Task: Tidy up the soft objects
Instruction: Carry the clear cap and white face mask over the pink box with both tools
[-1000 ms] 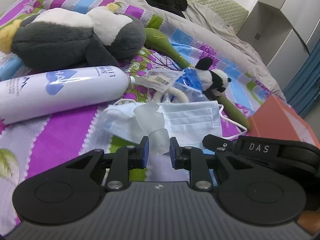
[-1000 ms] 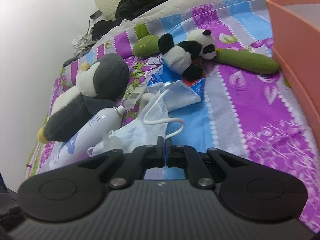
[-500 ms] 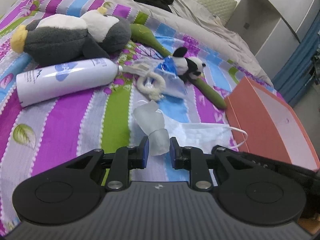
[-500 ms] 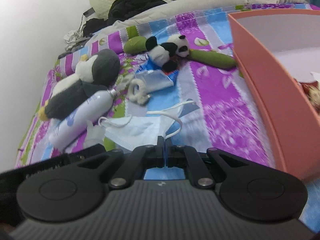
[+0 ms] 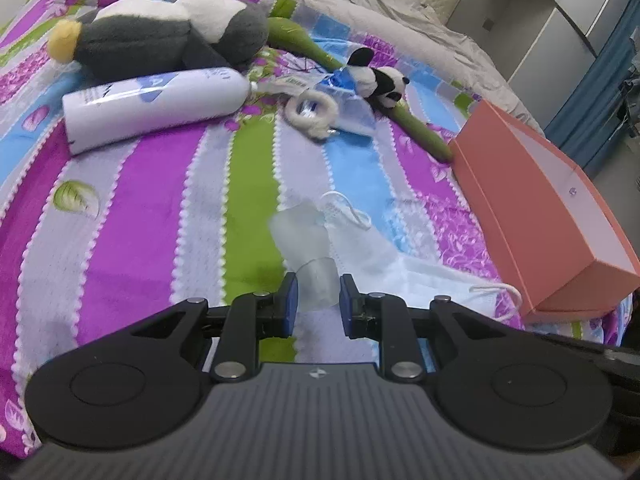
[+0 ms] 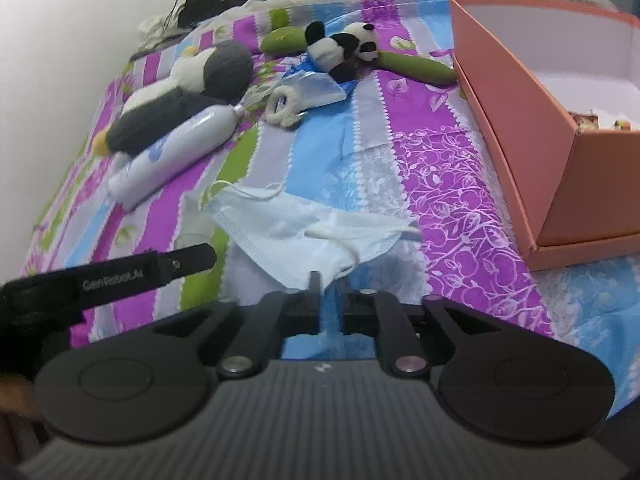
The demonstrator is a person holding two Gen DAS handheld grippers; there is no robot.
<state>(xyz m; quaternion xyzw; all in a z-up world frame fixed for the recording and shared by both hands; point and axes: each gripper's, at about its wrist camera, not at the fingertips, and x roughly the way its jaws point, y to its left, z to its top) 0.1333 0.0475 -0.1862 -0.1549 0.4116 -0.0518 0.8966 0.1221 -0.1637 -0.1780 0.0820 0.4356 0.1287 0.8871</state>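
Note:
My left gripper (image 5: 315,304) is shut on a soft translucent cup-shaped piece (image 5: 304,240) that sticks up and forward from its blue pads. A light blue face mask (image 5: 420,276) lies crumpled on the striped bedspread just right of it. In the right wrist view my right gripper (image 6: 331,295) has its jaws opening. The mask (image 6: 296,228) spreads just ahead, its near corner at the jaw tips with no pad pressing on it. The left gripper's black finger (image 6: 148,272) reaches in from the left.
An open orange box (image 6: 520,92) stands at the right by the bed's edge, with small items inside. Farther back lie a grey penguin plush (image 5: 160,36), a white bottle (image 5: 156,104), a fuzzy white ring (image 5: 312,114) and a panda plush (image 5: 376,78) on a green stem.
Both grippers have travelled right toward the orange box, dragging the mask away from the bottle. The right jaws, earlier shut on the mask, have parted. The left still grips the translucent piece.

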